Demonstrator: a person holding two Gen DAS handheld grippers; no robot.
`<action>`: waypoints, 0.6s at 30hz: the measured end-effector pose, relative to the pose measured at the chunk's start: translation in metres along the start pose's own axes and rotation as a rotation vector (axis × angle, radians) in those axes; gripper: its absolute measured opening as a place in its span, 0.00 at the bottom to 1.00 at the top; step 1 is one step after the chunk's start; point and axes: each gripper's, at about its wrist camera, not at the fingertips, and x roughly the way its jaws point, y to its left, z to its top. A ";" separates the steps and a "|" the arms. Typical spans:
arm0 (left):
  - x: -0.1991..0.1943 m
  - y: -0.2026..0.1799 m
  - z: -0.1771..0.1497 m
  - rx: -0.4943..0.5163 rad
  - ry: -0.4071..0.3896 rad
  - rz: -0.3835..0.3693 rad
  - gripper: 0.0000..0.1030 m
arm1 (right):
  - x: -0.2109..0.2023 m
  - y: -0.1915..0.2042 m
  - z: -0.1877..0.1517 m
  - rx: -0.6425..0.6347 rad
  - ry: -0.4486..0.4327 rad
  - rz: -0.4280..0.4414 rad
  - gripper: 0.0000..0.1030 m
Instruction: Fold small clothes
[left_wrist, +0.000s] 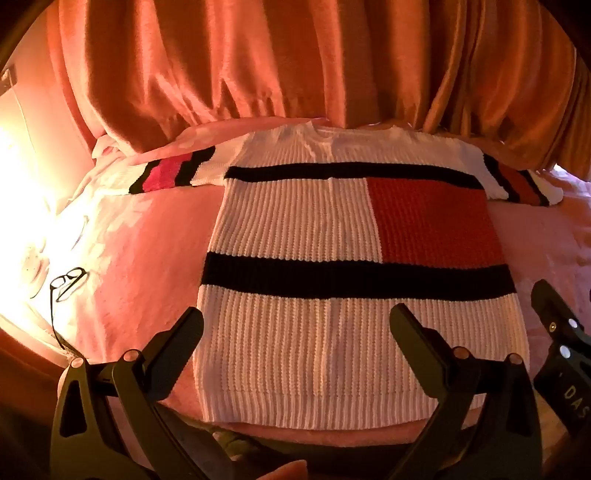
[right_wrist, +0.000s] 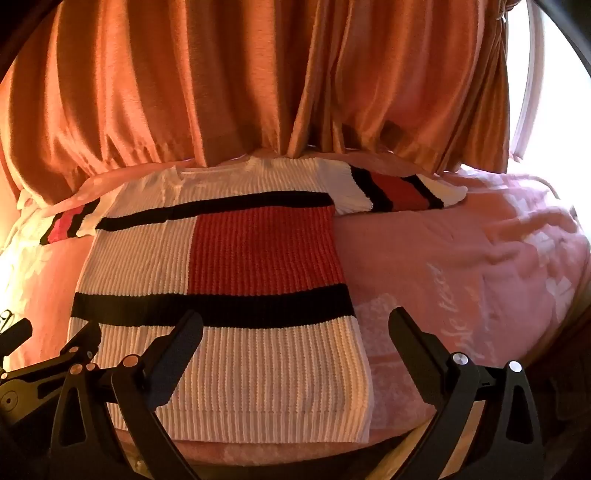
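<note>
Sweater (left_wrist: 354, 280) flat on pink blanket (left_wrist: 147, 258), unfolded.

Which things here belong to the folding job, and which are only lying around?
For the job: sweater, left gripper, right gripper.
Lying about: glasses, blanket, curtain.

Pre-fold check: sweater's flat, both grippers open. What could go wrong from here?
1. The eyeglasses lie on the pink blanket left of the sweater; a swept sleeve may snag them.
2. The far sleeve lies near the curtain; the right hand-held gripper might pinch both.
</note>
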 end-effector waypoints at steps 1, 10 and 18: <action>0.000 0.000 0.000 0.000 -0.001 -0.001 0.96 | 0.000 0.000 0.000 0.000 0.000 0.001 0.95; -0.004 0.001 0.002 0.002 -0.002 0.011 0.96 | -0.002 0.003 0.001 -0.003 -0.002 -0.002 0.95; 0.000 0.004 -0.002 -0.009 -0.003 0.009 0.96 | -0.001 0.001 0.003 -0.005 -0.004 -0.001 0.95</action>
